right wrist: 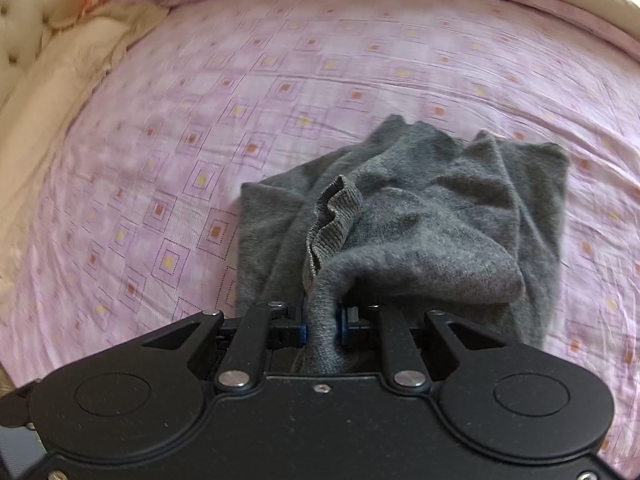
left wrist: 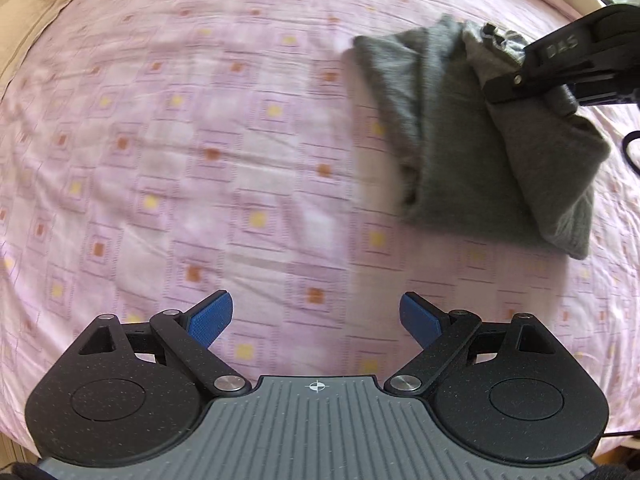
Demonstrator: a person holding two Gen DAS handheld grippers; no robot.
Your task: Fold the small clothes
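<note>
Fingers (right wrist: 305, 330) on your right gripper (right wrist: 322, 330) pinch the sweater (right wrist: 420, 208), left gripper (left wrist: 316, 320) hangs open over the bed (left wrist: 200, 140), so the fold's only partway, still bunchy.

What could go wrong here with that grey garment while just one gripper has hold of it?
The right gripper pinches only a narrow bunch of the grey garment, so the knit may slip out or stretch under a pull. The left gripper is open and off to the side over the sheet, so nothing pins the far edge; a pull may drag the whole piece and undo its fold. The ribbed hem is already crumpled and may fold in unevenly.
</note>
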